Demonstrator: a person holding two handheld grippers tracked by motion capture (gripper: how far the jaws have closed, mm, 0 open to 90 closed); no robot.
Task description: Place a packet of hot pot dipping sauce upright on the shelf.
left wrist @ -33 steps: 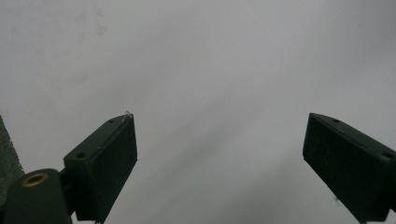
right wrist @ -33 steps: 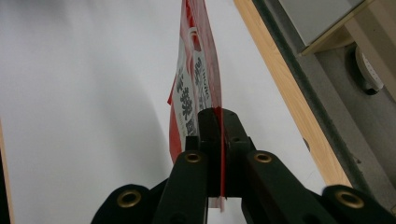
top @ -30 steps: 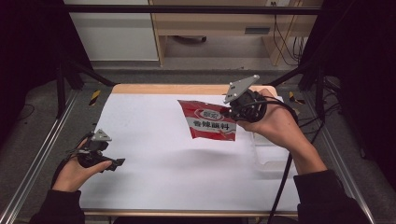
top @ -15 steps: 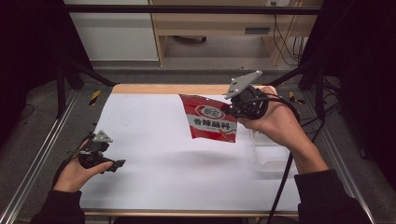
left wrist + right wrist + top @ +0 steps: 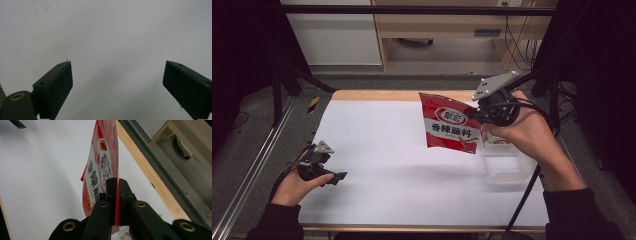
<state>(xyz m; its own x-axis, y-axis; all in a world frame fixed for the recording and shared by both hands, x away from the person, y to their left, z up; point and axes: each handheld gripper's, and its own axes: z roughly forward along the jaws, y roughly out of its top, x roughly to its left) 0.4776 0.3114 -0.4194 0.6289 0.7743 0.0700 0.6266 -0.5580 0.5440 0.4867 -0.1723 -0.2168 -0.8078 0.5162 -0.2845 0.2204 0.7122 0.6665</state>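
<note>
High view: white table (image 5: 377, 145) with wooden far edge (image 5: 377, 94), dark surroundings.

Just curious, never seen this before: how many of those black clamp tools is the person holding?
2. The left gripper rests low on the white table at the near left, jaws open. The right gripper is raised at the far right, clamped on a red packet.

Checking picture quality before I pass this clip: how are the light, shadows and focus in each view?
High view: the white table is evenly lit, the surroundings dark; the red packet throws a soft shadow and its print reads clearly. Left gripper view: flat grey light, faint shadow streaks, open jaws crisp. Right gripper view: the right gripper is sharp, clamped on the packet's edge; the shelf behind is slightly soft.
</note>
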